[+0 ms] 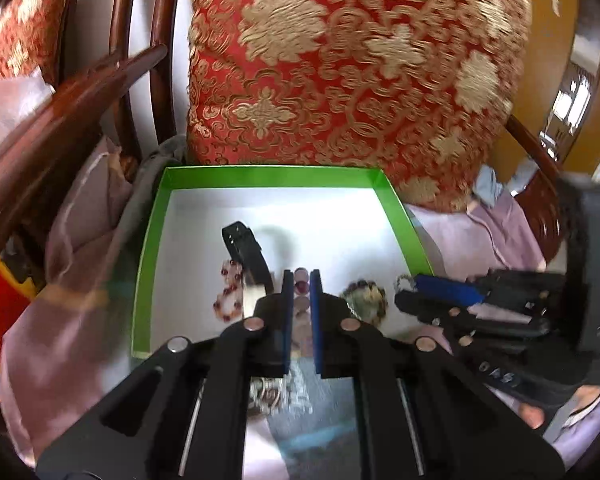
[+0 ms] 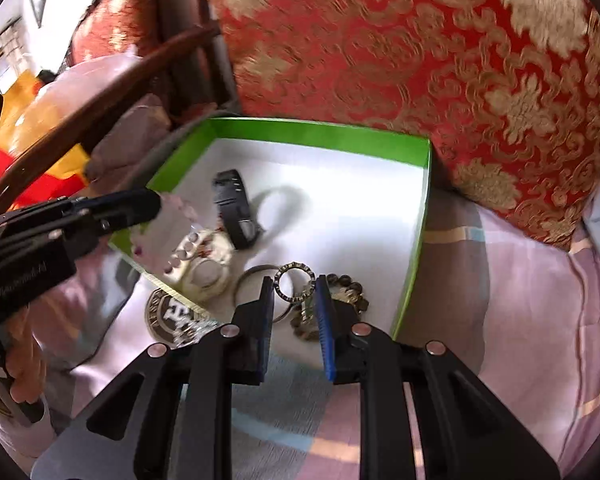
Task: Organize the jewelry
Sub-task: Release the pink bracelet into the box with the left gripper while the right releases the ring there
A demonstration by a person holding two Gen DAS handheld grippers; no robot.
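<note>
A green-walled box [image 1: 274, 175] with a white floor lies on the bed; it also shows in the right wrist view [image 2: 320, 130]. Inside lie a black strap watch [image 1: 248, 252], a red bead bracelet [image 1: 230, 296] and a dark bead bracelet [image 1: 366, 300]. My left gripper [image 1: 301, 280] is shut on a pink bead bracelet [image 1: 301, 292], which hangs over the box's near left wall in the right wrist view [image 2: 176, 236]. My right gripper [image 2: 292, 284] is open around a patterned ring [image 2: 294, 282] over the box's near edge. A thin metal bangle [image 2: 256, 276] and the dark bead bracelet [image 2: 348, 292] lie beside it.
A red and gold cushion [image 1: 352, 72] stands right behind the box. A dark wooden armrest [image 1: 60, 120] runs on the left. A round badge [image 2: 172, 316] and more jewelry [image 1: 268, 392] lie on the lilac bedsheet [image 2: 520, 320] in front of the box.
</note>
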